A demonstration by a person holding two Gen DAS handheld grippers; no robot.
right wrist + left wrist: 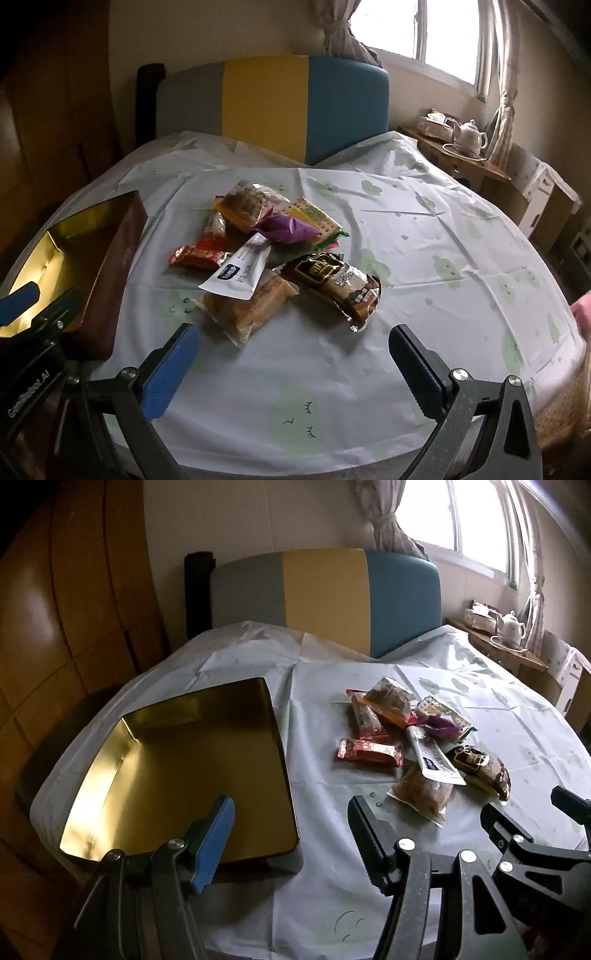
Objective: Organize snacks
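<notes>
Left wrist view: tin (177,760) empty at left, left gripper (291,834) open above its near rim. Snack pile (266,251) mid-table, right of tin. Right gripper (293,365) wide open, empty, near the pile. Packs look light, crinkly, slippery; pinch the pastry bag (245,306) across its middle, gently.

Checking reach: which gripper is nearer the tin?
Left. The left gripper hangs open at the tin's near edge; the right gripper, open, sits beside it, facing the snack pile.
</notes>
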